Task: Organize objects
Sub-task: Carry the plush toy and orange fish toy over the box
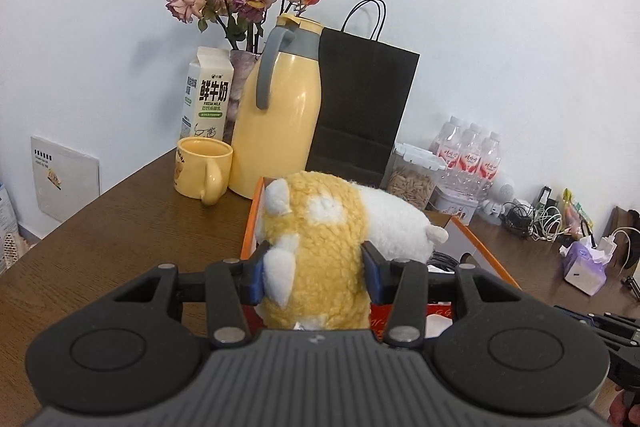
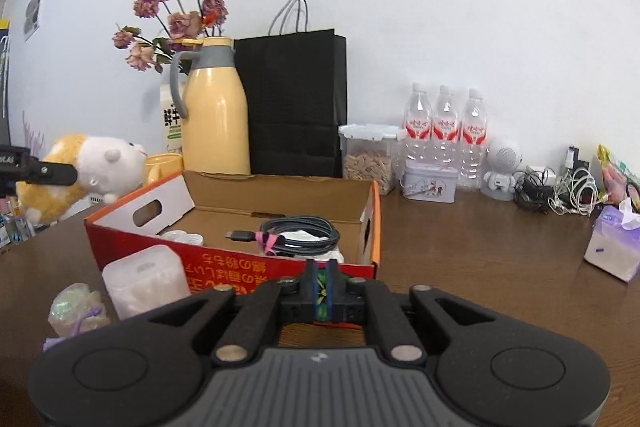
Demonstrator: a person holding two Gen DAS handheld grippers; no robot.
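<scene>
The plush toy point(image 1: 316, 247) is pinched by the left claw point(image 1: 314, 277) above the cardboard box point(image 2: 280, 195) near the tabletop's back edge; the right claw point(image 2: 321, 289) is nearly pressed together on something thin. A loose pinch could let the toy be dropped outside the box.

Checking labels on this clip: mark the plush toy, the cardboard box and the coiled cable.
plush toy point(image 1: 316, 259), left wrist view, yellow fleece body.
cardboard box point(image 2: 236, 267), right wrist view, red front wall.
coiled cable point(image 2: 300, 231), right wrist view, grey loops.
</scene>
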